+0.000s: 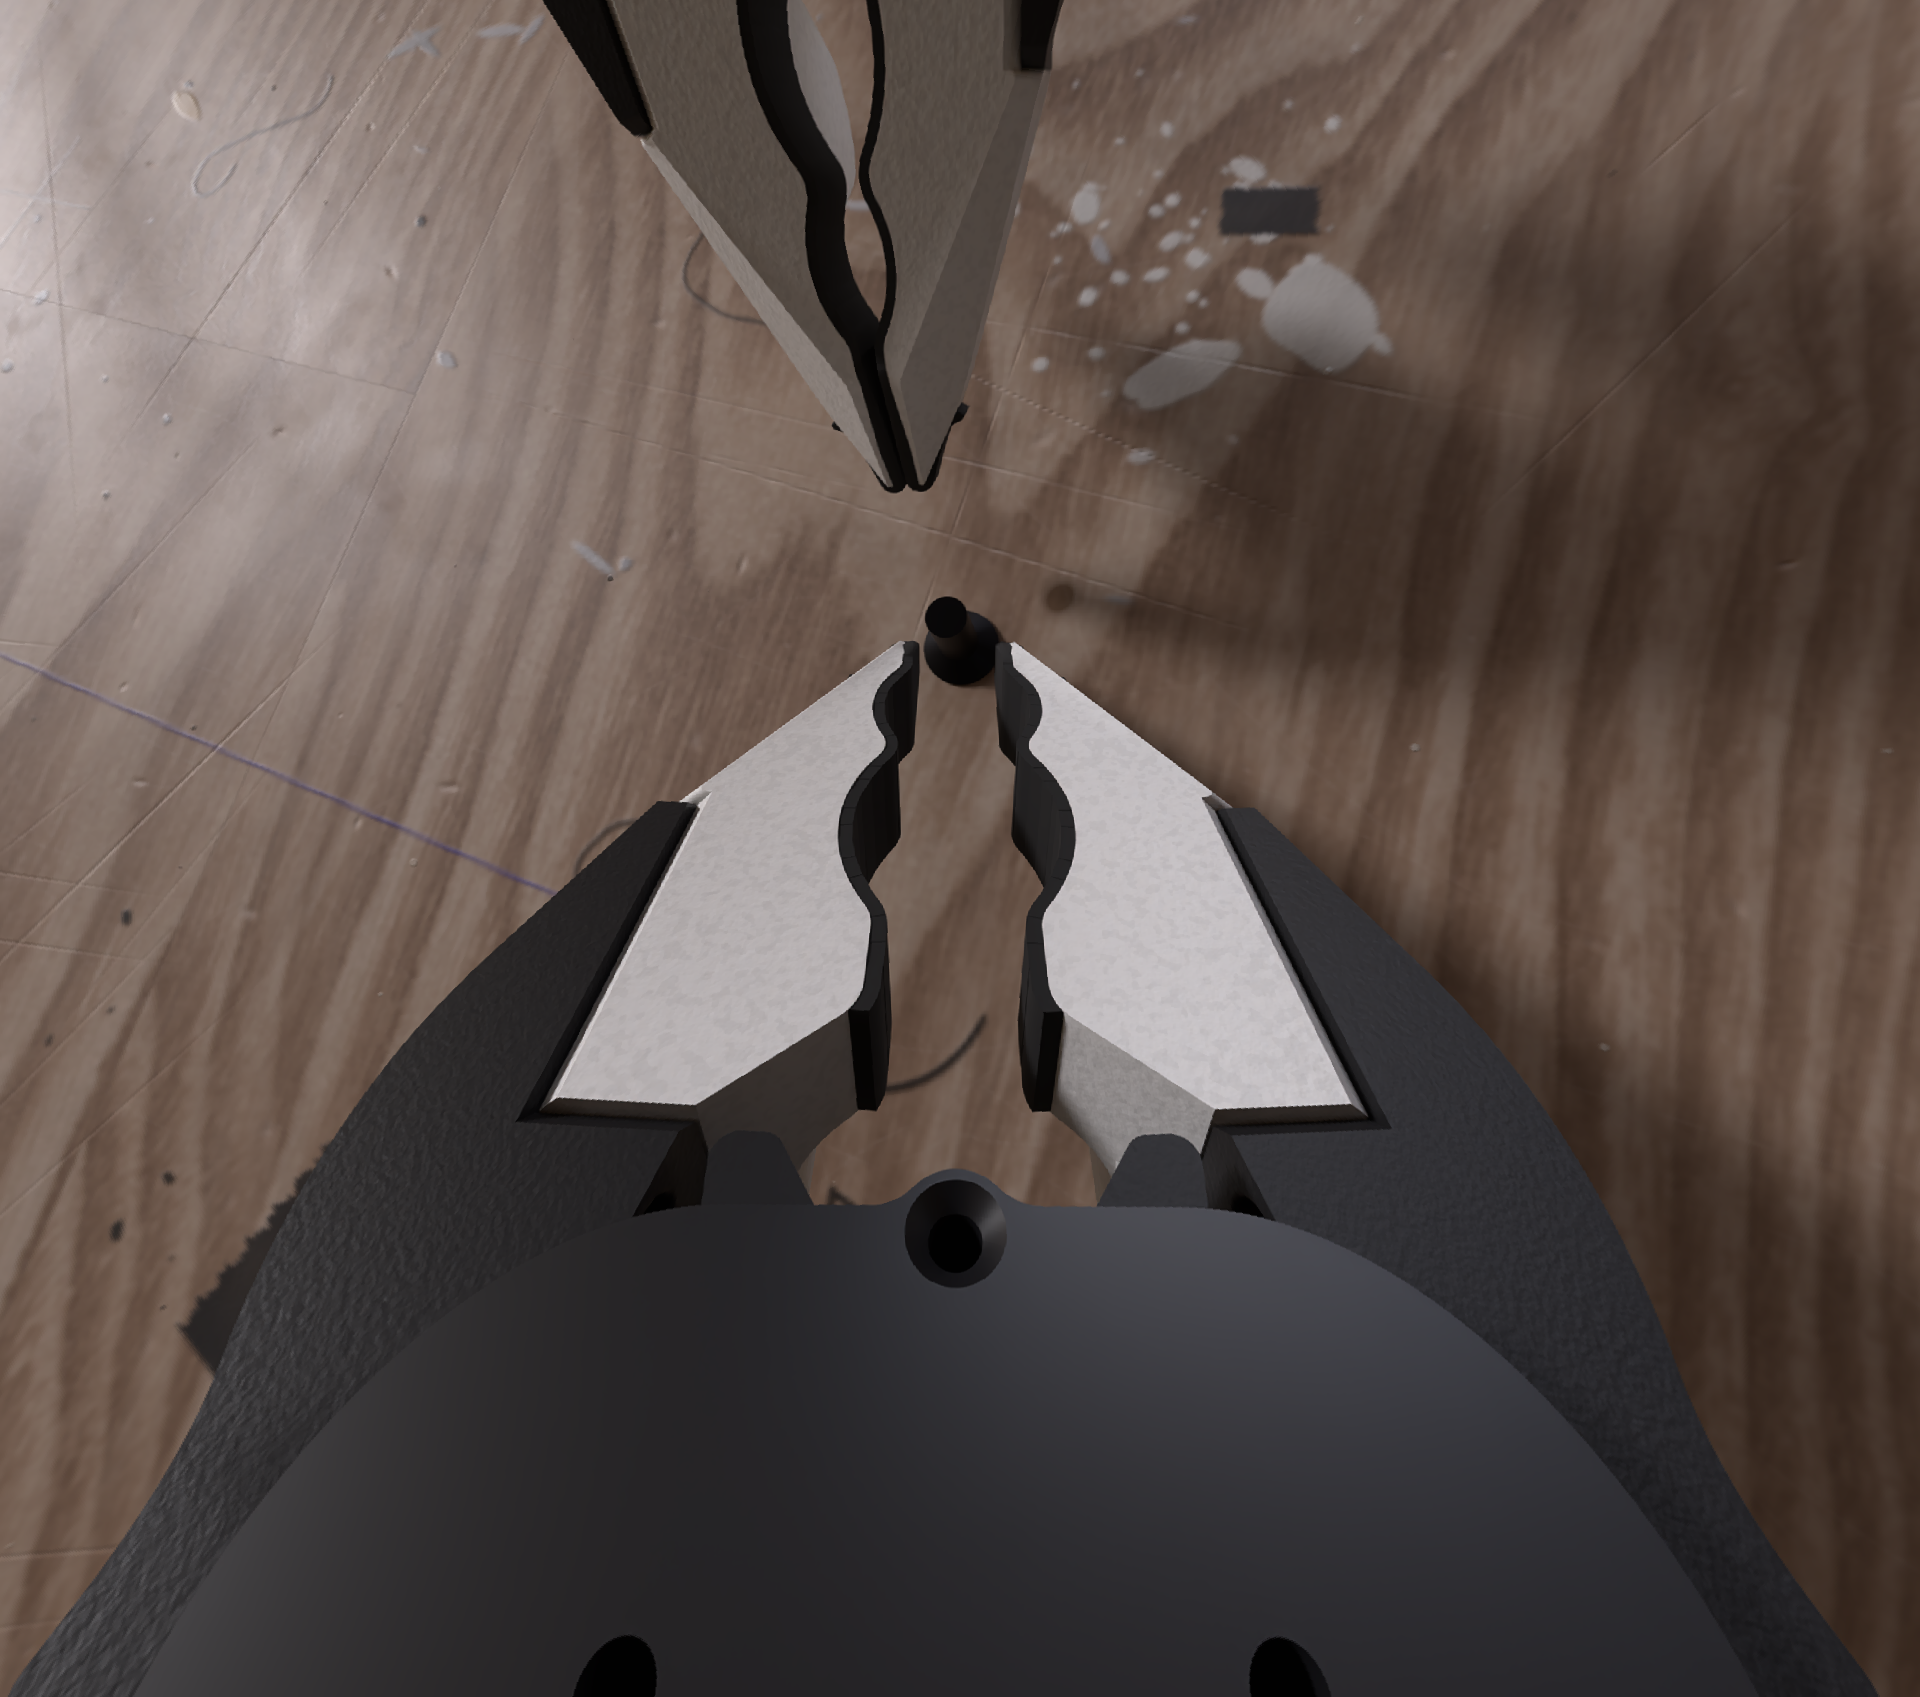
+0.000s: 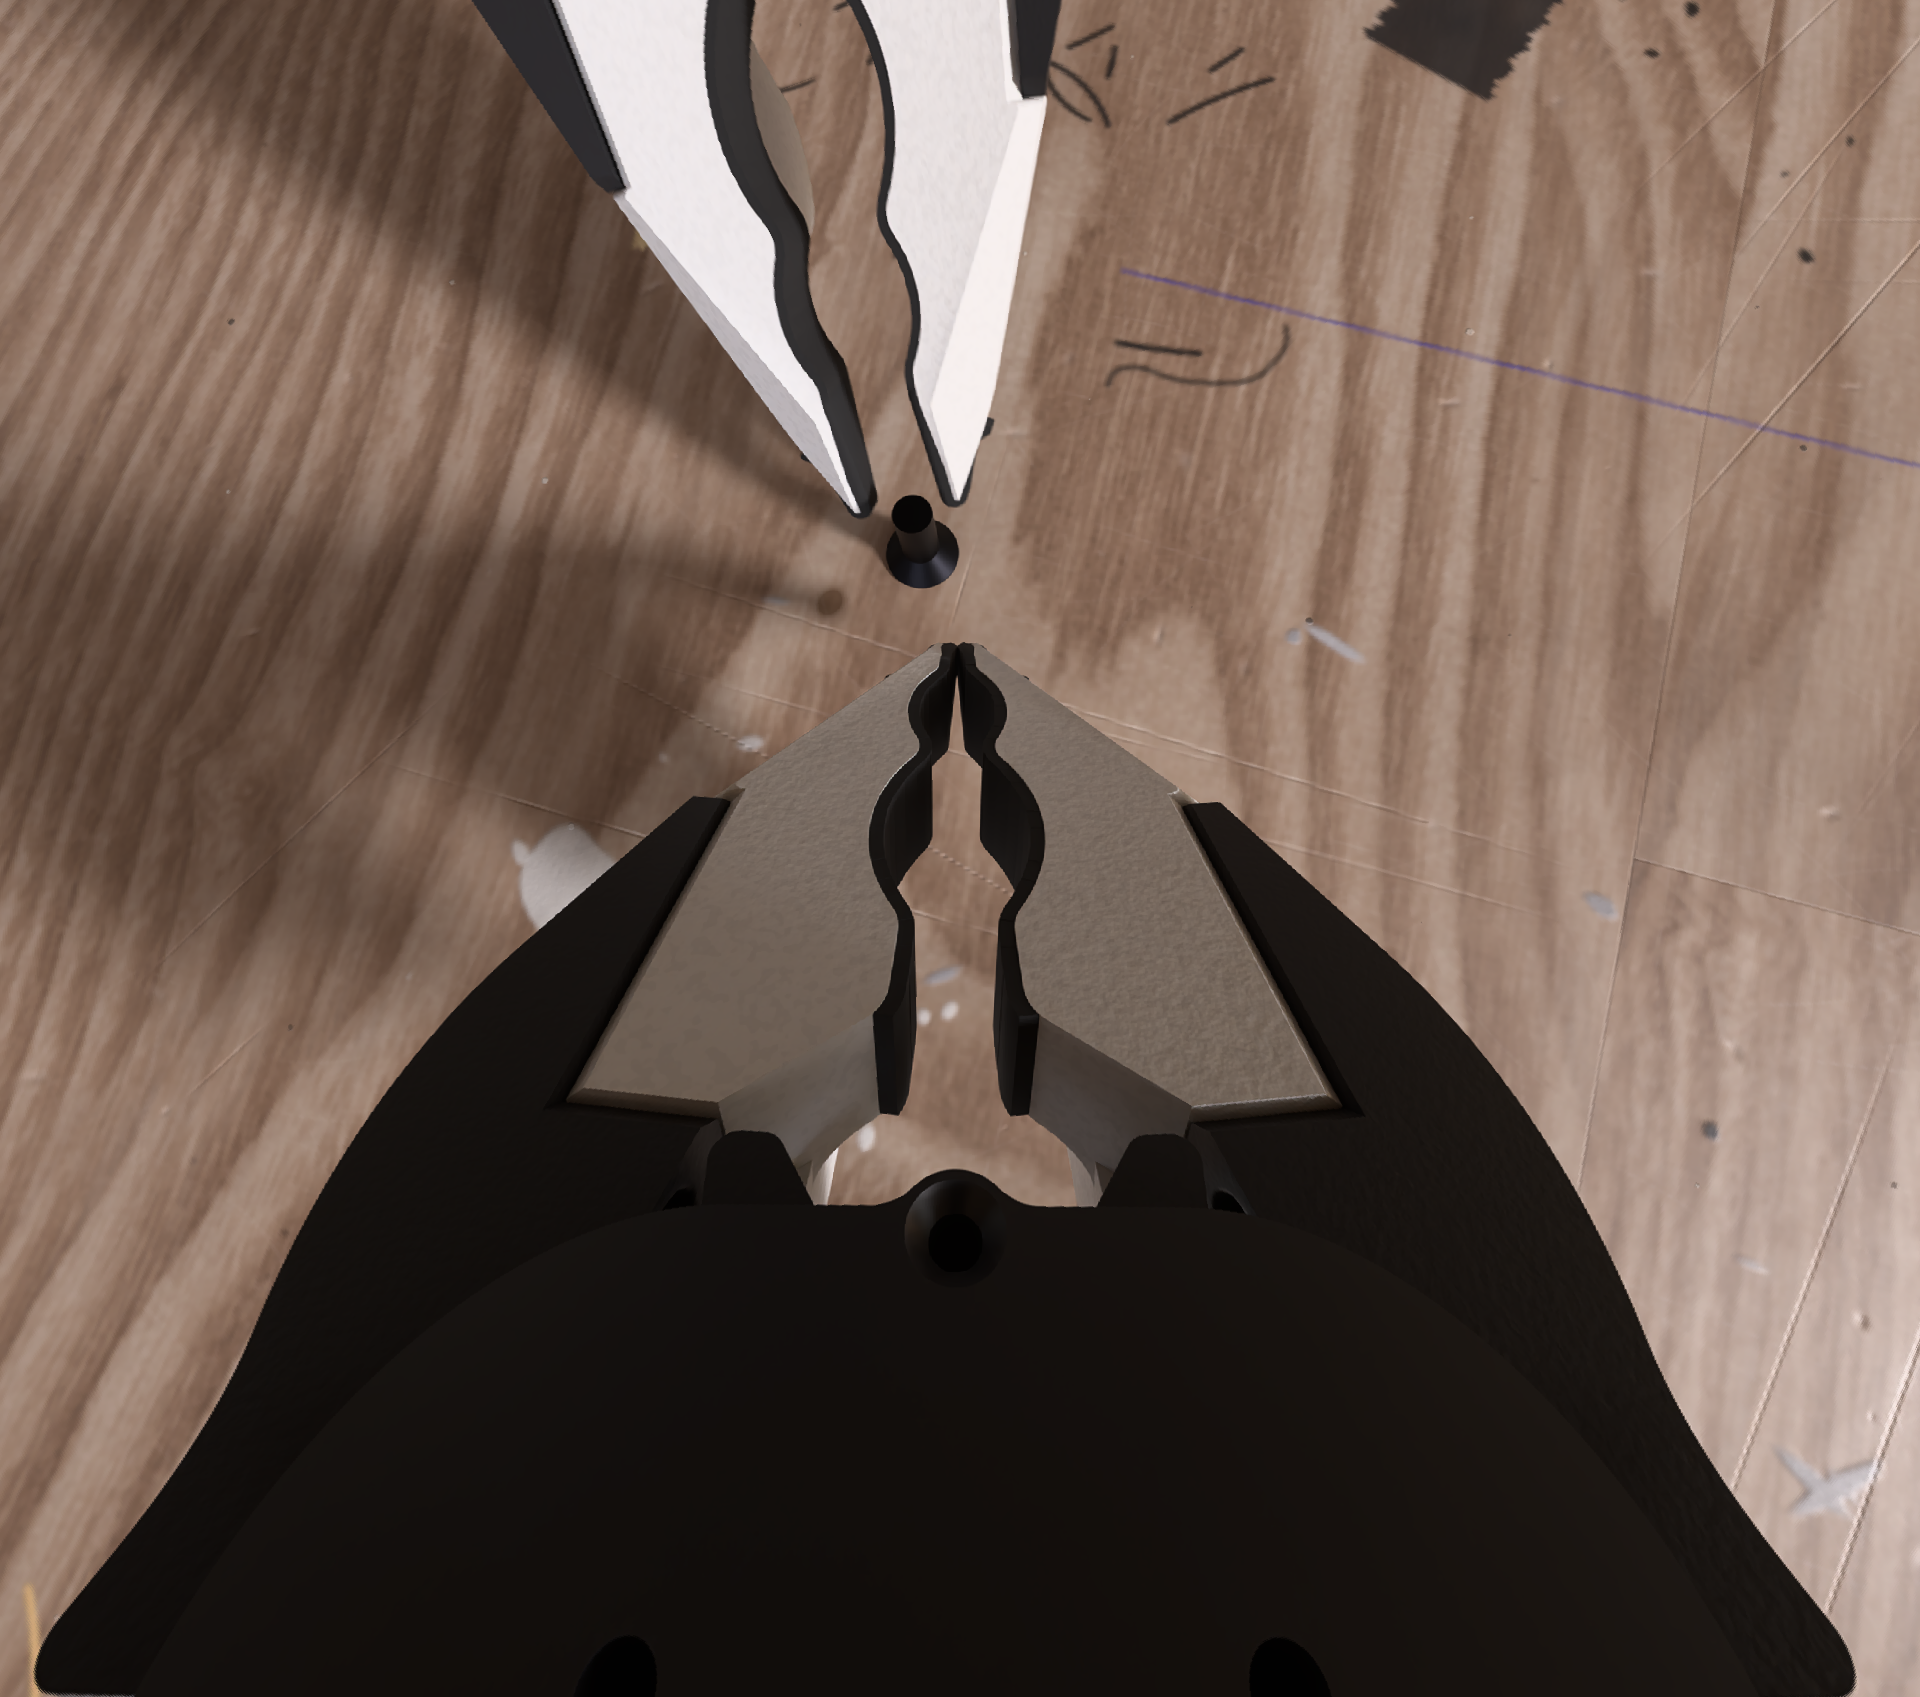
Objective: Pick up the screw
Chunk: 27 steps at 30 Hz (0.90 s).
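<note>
Your left gripper (image 1: 958, 660) has its fingers slightly spread around a small black screw (image 1: 950, 641) standing head-down on the scuffed, paint-flecked wooden table (image 1: 312, 504), likely positioned to pinch it. Your right gripper (image 2: 958, 655) is pressed together, empty, just beside the screw. The pale fingers (image 1: 769, 899) have wavy black rubber edges.

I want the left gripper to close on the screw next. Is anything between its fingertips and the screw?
Nothing visible. The screw stands head-down on the wooden table, right at the open left gripper. The shut right gripper hangs beyond it, apart.
</note>
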{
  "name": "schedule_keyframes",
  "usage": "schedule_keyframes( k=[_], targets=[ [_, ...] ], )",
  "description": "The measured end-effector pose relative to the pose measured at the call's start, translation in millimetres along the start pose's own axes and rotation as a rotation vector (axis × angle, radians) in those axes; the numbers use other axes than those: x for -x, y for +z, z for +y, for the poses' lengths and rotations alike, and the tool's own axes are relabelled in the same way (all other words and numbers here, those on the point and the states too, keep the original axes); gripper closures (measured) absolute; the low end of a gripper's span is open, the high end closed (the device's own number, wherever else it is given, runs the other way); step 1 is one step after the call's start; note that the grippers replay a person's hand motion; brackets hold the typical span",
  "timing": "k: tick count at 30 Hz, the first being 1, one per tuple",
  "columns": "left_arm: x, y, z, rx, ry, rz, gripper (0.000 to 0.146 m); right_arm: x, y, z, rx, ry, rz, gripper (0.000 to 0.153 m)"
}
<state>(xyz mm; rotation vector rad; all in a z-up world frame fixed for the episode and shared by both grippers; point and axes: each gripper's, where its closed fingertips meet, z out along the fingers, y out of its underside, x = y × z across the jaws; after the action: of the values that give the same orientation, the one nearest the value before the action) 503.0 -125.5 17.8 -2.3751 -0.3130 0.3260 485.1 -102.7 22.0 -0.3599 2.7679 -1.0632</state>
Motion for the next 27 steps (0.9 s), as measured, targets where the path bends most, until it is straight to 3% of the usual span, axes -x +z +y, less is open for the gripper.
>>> schedule_keyframes(
  k=[11, 27],
  targets=[
    [4.2, 6.8, 0.2, 0.088, 0.050, -0.002, 0.134, 0.2, 0.1, -1.6, -0.037, -0.030, -0.002, 0.153],
    [0.3, 8.2, 2.2, 0.338, 0.049, 0.192, 0.138, 3.9, 0.2, -1.2, -0.044, -0.033, -0.022, 0.153]
  ],
)
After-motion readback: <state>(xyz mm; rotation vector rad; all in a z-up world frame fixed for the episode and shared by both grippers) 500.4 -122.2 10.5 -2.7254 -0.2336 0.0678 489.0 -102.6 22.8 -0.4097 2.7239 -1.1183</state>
